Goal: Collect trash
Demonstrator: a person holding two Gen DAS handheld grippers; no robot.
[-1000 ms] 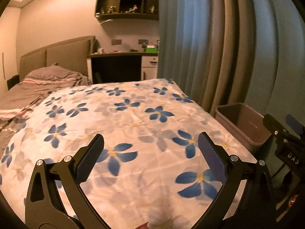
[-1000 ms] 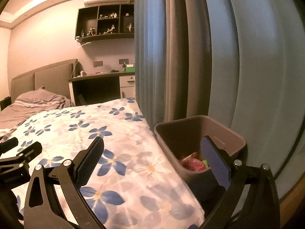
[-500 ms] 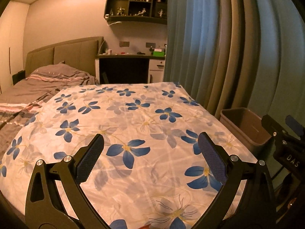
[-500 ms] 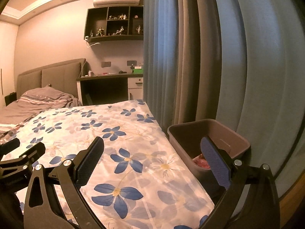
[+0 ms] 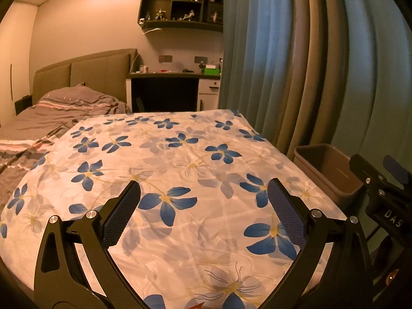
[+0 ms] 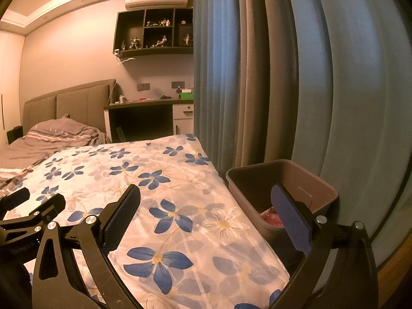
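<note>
Both grippers are rising above the floral bedspread (image 5: pixel 180 170), fingers wide and empty; pink trash (image 6: pixel 270 217) is lying in the bin (image 6: pixel 257 177) beside the right gripper's (image 6: pixel 206 211) right finger, risking a rim knock.

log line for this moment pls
left gripper open, empty | right gripper open, empty | bin beside bed, pink wrapper inside

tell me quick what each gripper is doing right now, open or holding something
Left gripper: open, holding nothing, over the bedspread.
Right gripper: open, holding nothing, near the bin.
</note>
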